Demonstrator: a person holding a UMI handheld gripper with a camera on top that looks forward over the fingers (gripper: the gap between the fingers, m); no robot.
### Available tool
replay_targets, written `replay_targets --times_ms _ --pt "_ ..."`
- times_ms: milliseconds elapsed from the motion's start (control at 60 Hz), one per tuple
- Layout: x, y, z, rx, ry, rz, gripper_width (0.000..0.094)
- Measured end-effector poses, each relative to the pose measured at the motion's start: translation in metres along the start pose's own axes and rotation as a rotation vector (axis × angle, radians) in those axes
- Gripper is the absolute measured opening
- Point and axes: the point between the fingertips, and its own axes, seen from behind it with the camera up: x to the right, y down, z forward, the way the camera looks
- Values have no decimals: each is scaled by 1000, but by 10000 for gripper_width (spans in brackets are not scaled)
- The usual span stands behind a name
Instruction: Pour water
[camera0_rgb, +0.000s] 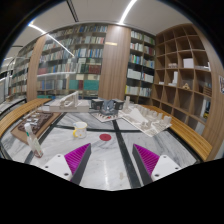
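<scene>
My gripper (111, 152) is open and empty, its two magenta pads (74, 157) spread wide above a pale marble table (100, 165). Beyond the fingers, a little left, stands a small yellowish cup (80, 129). A red round spot (105, 137) lies on the table just right of the cup. A pale bottle-like thing (35, 143) stands further left near the table's edge. Nothing is between the fingers.
A dark stripe (120, 150) runs along the table between the fingers. A black object (105, 117) sits behind the red spot. White models (150, 122) cover the table's far right. Bookshelves (75, 60) and wooden cubby shelves (185, 75) line the room behind.
</scene>
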Motion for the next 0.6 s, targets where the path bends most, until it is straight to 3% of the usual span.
replay_targets --times_ms 267,450,600 --pt "-33 44 -4 -59 -19 -33 855" --pt "-130 104 -8 -138 -146 -57 858" --pt "-238 119 -4 -131 -275 -55 859"
